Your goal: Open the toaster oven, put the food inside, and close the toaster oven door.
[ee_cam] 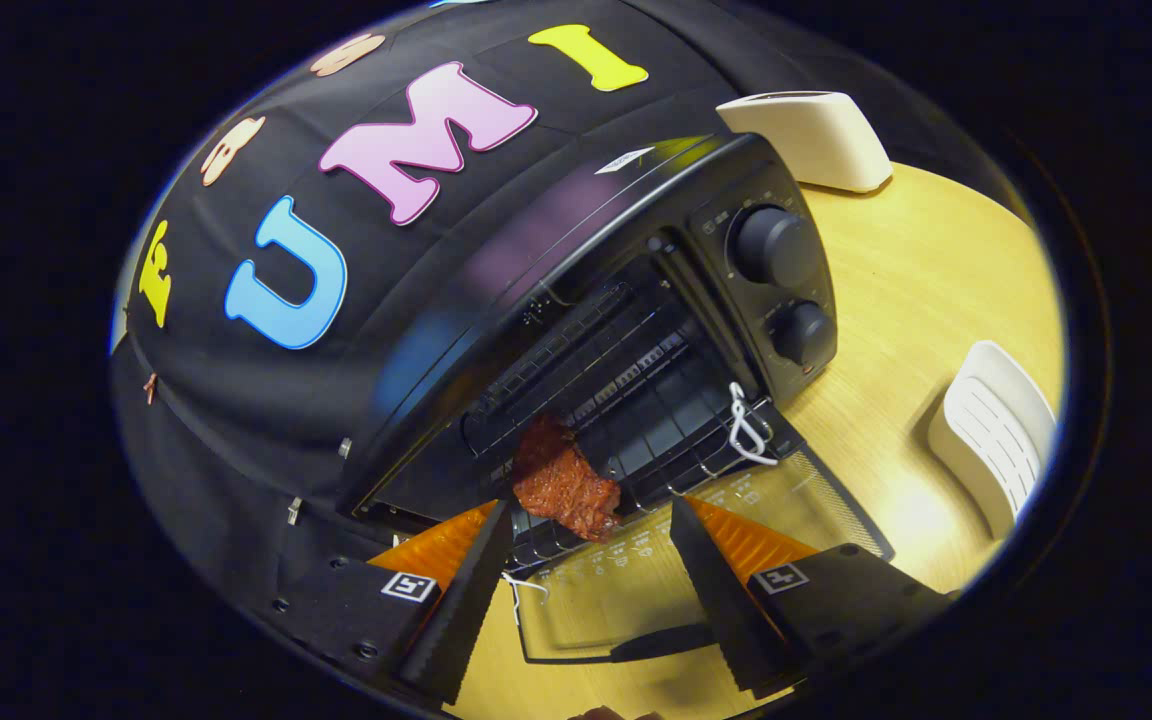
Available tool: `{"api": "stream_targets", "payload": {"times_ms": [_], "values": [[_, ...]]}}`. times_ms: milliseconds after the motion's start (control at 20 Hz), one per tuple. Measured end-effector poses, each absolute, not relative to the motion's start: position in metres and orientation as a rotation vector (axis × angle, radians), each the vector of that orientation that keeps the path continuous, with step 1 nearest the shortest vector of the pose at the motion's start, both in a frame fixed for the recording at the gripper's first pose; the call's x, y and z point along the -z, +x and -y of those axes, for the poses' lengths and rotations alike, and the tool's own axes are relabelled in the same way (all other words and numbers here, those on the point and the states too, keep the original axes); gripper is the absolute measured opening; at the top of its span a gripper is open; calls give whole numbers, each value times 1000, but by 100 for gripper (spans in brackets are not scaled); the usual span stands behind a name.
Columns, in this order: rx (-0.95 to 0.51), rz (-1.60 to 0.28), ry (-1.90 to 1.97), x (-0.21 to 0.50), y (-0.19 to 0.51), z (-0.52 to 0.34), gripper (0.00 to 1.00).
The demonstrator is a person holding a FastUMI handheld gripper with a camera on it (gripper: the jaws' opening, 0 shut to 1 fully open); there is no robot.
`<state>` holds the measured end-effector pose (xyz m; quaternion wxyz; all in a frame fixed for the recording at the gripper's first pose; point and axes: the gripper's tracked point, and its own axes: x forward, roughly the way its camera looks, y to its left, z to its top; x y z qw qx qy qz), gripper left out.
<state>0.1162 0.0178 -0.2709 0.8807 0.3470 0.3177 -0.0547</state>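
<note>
My gripper (591, 520) had two wedge-shaped fingers (461, 610) with ribbed inner faces, spread apart. Behind each sat a dark block bearing a square black-and-white marker (408, 586) and small screws (366, 650).

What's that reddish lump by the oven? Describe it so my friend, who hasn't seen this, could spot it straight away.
Find the black toaster oven on the wooden table, its glass door folded down. On the wire rack at its mouth, just ahead of the open gripper, lies the food. It is a flat, rough, reddish-brown slab, the only red thing among dark metal.
</note>
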Motion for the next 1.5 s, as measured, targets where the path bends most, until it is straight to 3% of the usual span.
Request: {"api": "stream_targets", "payload": {"times_ms": [750,1500], "values": [[-58,-942,233,326,-29,-25,98],[-57,-919,-121,358,1,-10,98]]}}
